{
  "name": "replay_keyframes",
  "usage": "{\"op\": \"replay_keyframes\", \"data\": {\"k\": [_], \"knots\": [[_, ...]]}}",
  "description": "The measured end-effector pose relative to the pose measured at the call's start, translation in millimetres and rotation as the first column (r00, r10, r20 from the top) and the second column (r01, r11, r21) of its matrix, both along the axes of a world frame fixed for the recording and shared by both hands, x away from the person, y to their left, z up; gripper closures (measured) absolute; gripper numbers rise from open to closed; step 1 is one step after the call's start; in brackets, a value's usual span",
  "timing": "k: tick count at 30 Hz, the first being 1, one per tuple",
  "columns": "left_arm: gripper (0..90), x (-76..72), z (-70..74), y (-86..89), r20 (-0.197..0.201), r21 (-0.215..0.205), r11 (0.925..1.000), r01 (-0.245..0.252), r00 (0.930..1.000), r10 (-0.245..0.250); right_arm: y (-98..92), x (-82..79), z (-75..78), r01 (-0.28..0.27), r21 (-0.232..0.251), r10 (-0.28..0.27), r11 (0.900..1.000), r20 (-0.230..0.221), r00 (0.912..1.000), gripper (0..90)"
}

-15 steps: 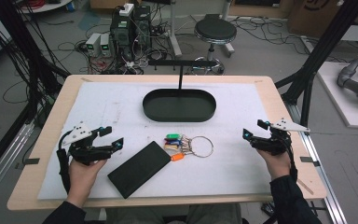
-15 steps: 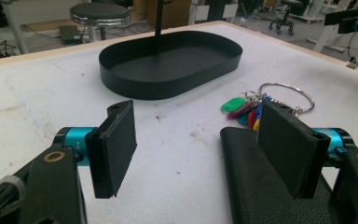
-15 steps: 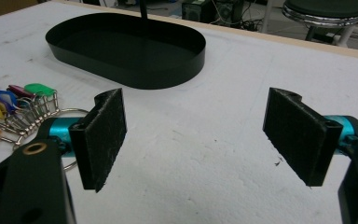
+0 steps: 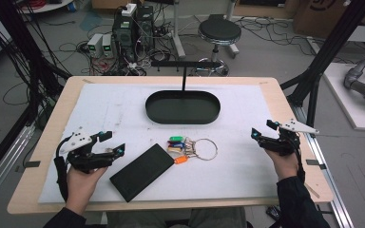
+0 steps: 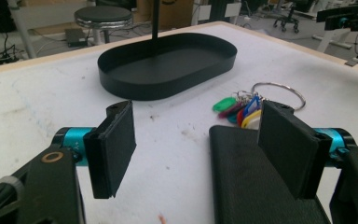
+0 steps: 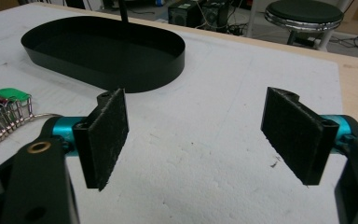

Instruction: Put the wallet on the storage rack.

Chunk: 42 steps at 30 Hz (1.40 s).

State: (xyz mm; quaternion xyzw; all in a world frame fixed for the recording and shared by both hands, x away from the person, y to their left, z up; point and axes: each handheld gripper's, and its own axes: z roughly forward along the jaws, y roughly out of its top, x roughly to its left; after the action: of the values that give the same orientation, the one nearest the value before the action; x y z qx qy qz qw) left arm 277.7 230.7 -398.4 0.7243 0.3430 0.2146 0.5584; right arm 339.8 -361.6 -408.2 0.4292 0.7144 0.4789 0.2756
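Key ring (image 4: 192, 148) lies between tray (image 4: 182, 118) behind and case (image 4: 141, 172) in front.

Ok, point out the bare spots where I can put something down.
Free: the white mat left of the black tray, and the stretch between the key ring and the right gripper. Crowded: the front middle, where the black case meets the keys.

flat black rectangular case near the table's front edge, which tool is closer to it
Left. The left tool sits just beside the flat black rectangular case; the right tool is far across the mat.
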Motion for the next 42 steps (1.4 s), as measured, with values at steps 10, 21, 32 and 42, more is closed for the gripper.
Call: {"op": "replay_keyframes", "data": {"k": [10,21,32,42], "knots": [[30.9,-26.0,-10.6,9.3,-0.074,-0.015,0.9992,-0.038,0.9966,0.037,8.4,2.9,2.7,0.019,-0.026,-0.018,0.999,0.037,0.9991,24.5],[39.7,-46.6,-36.5,13.5,-0.284,0.028,0.9993,-0.023,0.9585,0.030,8.7,2.9,2.9,0.030,-0.031,-0.029,0.999,0.039,0.9988,24.6],[40.5,-41.2,-55.8,13.3,-0.447,0.019,0.9997,-0.017,0.8941,0.024,10.2,2.3,2.8,0.024,-0.043,-0.023,0.999,0.043,0.9988,24.7],[56.5,-43.8,-59.1,13.5,-0.469,-0.046,0.9989,-0.007,0.8832,-0.015,11.1,3.2,2.2,0.023,-0.052,-0.021,0.998,0.040,0.9990,25.0]]}}
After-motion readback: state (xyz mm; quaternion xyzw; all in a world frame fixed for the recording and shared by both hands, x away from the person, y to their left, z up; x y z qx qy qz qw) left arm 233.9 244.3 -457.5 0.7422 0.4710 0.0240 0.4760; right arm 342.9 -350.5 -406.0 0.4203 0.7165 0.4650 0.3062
